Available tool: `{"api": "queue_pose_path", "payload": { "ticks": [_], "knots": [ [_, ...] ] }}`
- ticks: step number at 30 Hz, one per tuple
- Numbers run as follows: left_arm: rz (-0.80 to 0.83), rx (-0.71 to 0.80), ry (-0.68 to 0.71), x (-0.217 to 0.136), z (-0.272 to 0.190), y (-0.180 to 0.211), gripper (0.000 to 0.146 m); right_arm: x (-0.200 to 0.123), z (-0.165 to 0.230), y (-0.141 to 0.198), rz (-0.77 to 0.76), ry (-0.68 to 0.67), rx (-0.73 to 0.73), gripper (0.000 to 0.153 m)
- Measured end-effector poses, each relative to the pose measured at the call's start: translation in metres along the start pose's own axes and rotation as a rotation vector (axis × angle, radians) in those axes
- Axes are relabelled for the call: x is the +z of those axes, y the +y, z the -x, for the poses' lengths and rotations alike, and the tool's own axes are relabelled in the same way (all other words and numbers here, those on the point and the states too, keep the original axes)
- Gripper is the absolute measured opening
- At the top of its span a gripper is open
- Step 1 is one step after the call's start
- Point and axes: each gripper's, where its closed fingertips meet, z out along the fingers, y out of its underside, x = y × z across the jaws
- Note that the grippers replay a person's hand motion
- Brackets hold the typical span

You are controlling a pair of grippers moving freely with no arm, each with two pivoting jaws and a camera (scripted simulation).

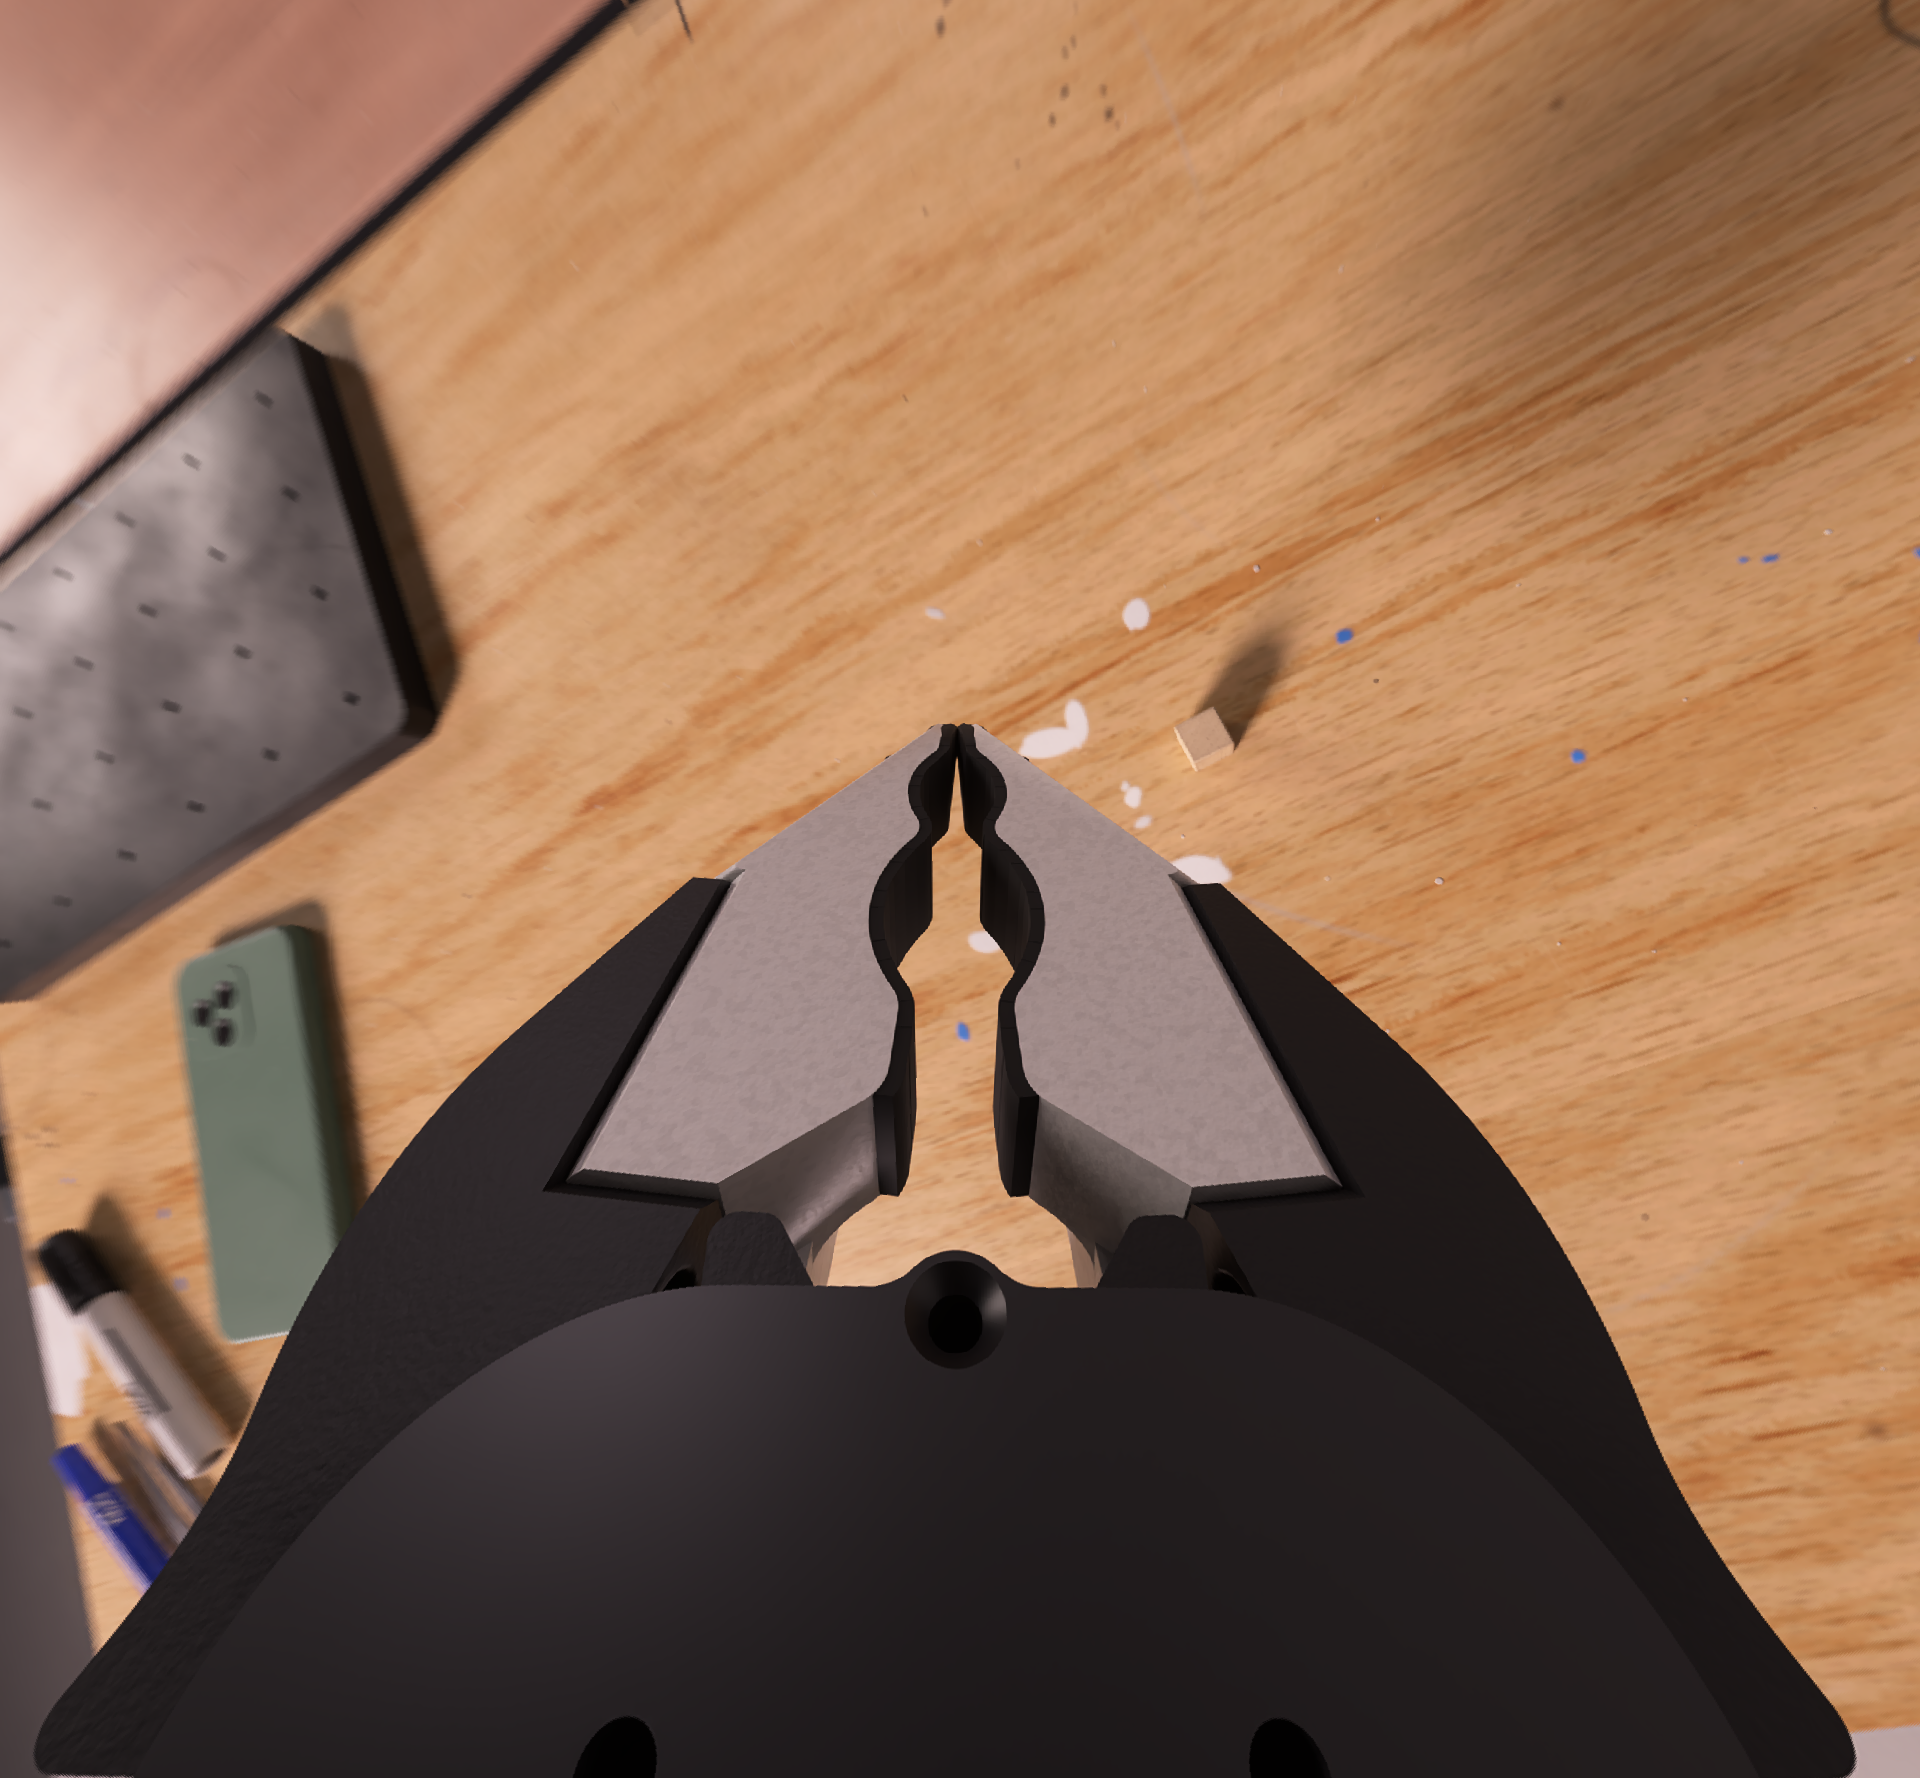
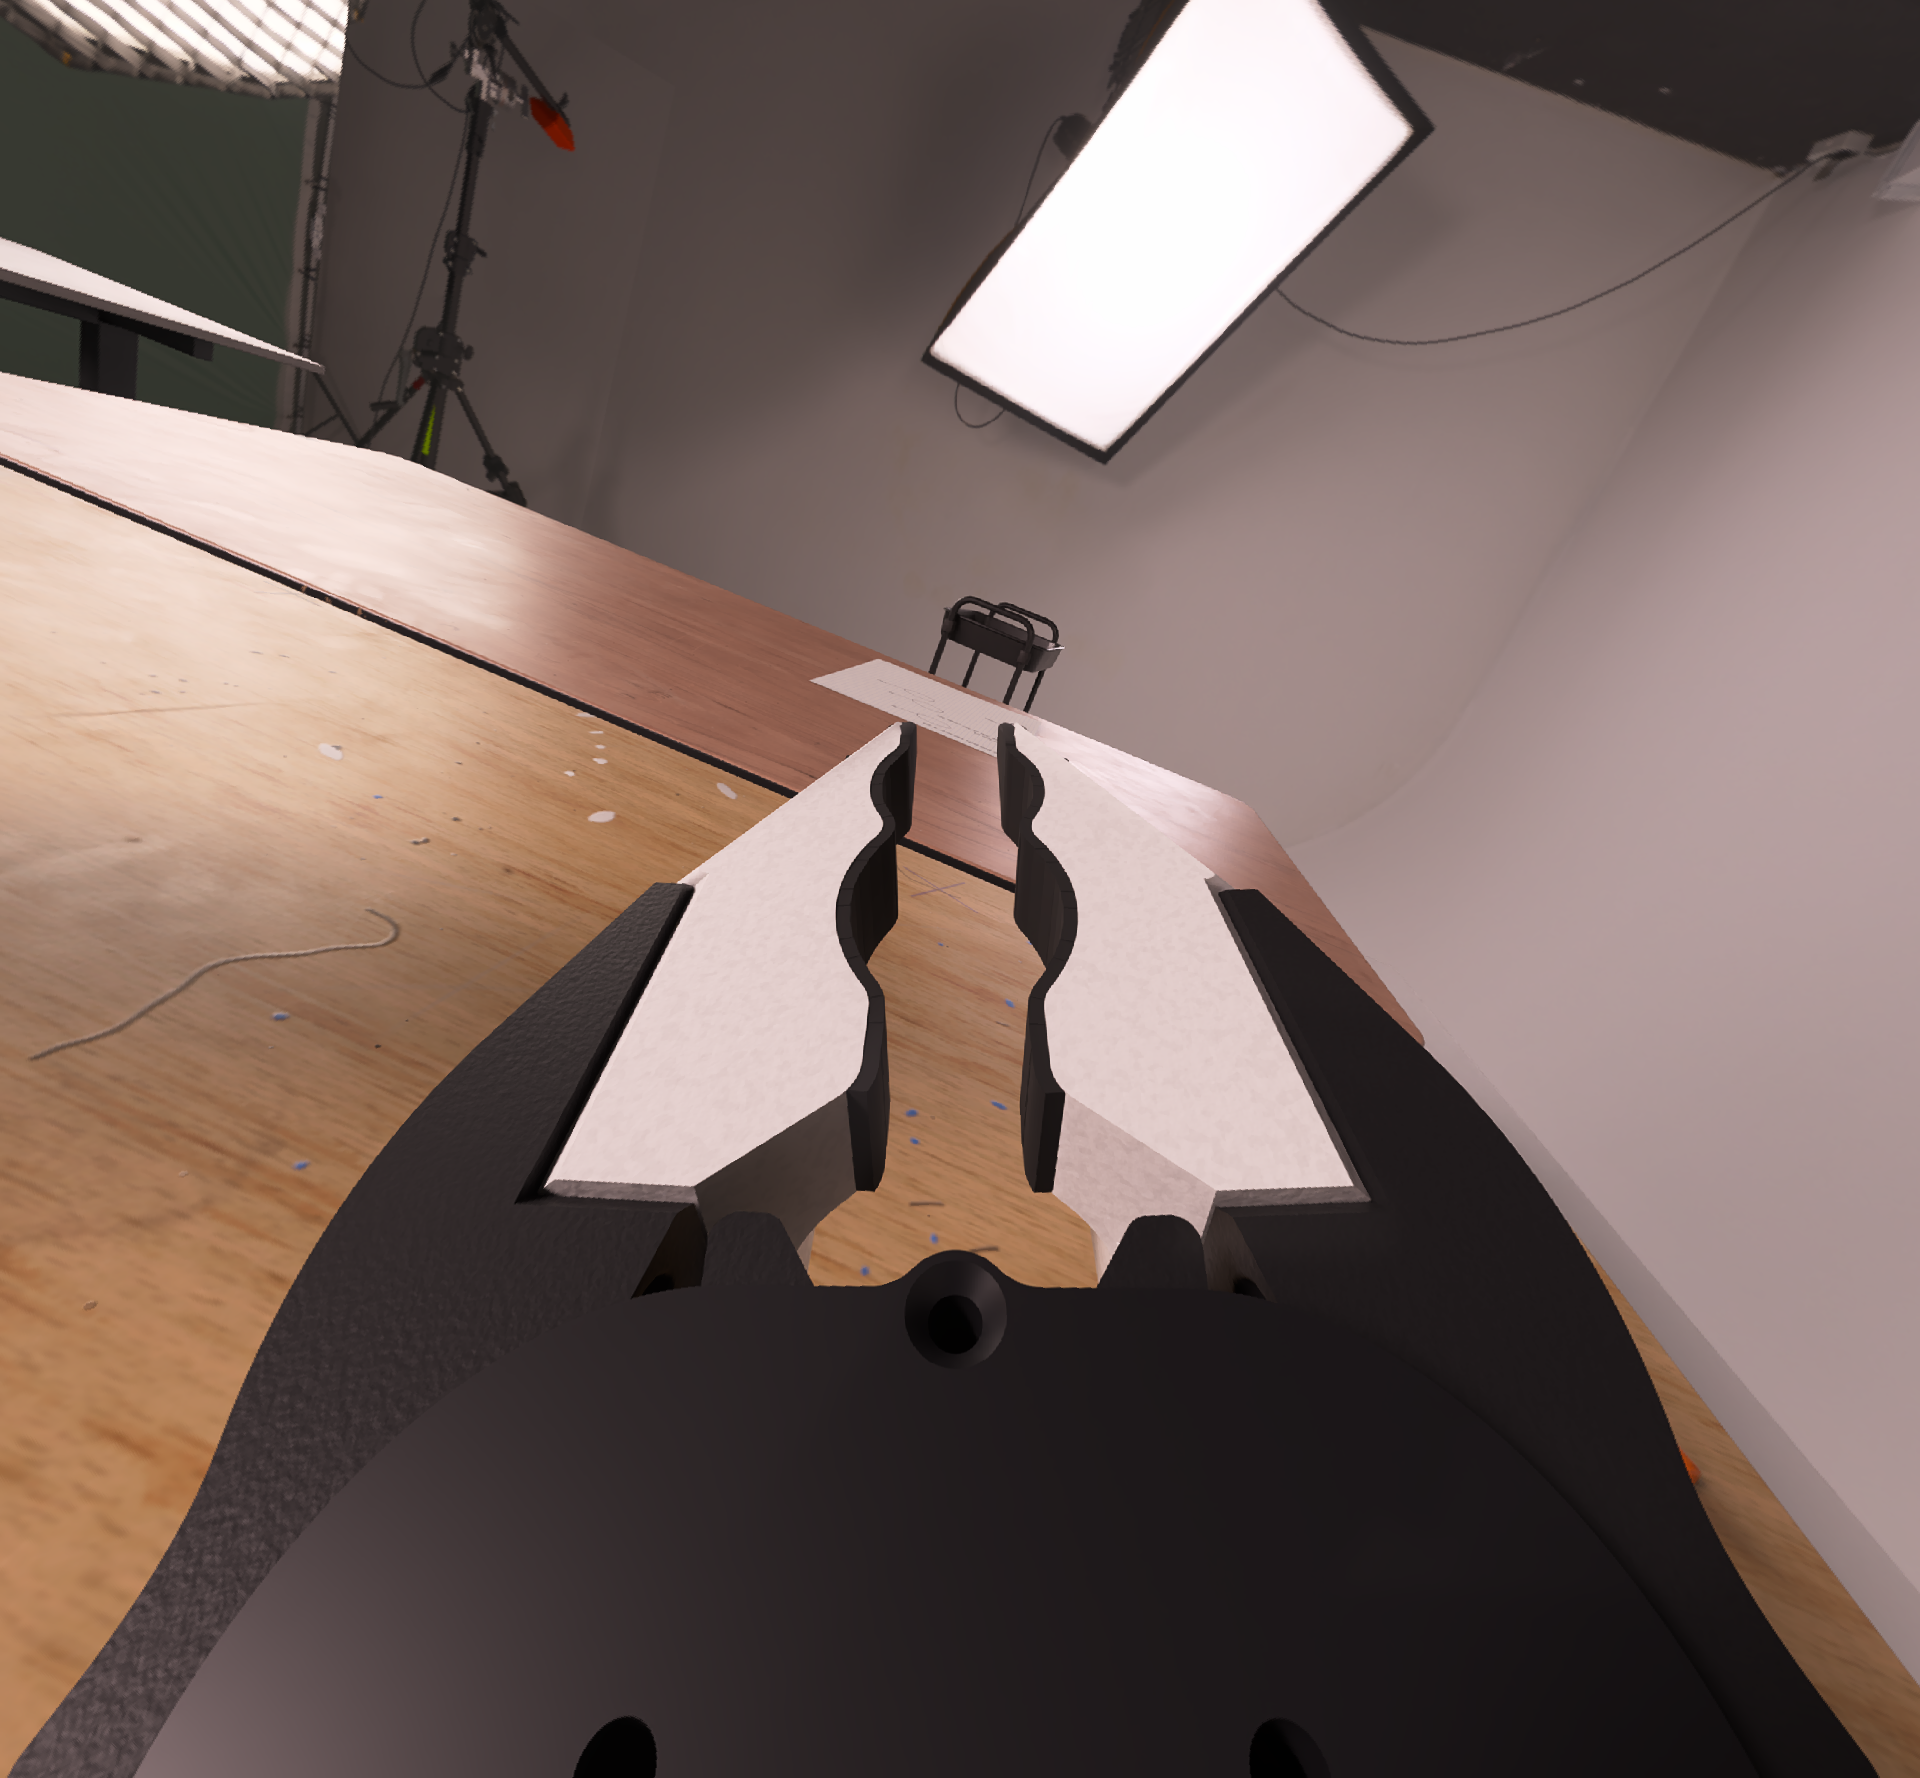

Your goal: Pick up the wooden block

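A small pale wooden block (image 1: 1204, 739) lies on the plywood tabletop (image 1: 1143, 326) in the left wrist view. My left gripper (image 1: 957, 731) is shut and empty, its tips touching, a short way to the left of the block and apart from it. My right gripper (image 2: 956, 733) is open with a narrow gap and holds nothing. It is tilted and points over the table's far edge toward a wall. The block does not show in the right wrist view.
A dark perforated slab (image 1: 177, 648), a green phone (image 1: 265, 1126) and several markers (image 1: 125, 1365) lie at the left. A loose cord (image 2: 229, 980) lies on the table. A sheet of paper (image 2: 935, 705), a black wire rack (image 2: 997, 637), a light panel (image 2: 1174, 190) and a stand (image 2: 457, 253) are beyond.
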Motion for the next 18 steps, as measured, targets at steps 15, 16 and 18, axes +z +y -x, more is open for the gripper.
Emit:
{"api": "queue_pose_path", "payload": {
  "ticks": [15,16,18],
  "knots": [
    [0.123,0.557,0.315,-0.004,-0.055,-0.006,0.007,-0.004,-0.003,-0.003,-0.011,0.006,0.019,0.015],
    [0.164,0.599,0.382,0.005,-0.061,0.004,0.01,-0.003,-0.002,-0.003,-0.008,0.002,0.019,0.015],
    [0.166,0.705,0.515,0.017,-0.074,0.017,0.014,-0.002,0.0,-0.002,-0.002,-0.006,0.014,0.015]
  ]
}}
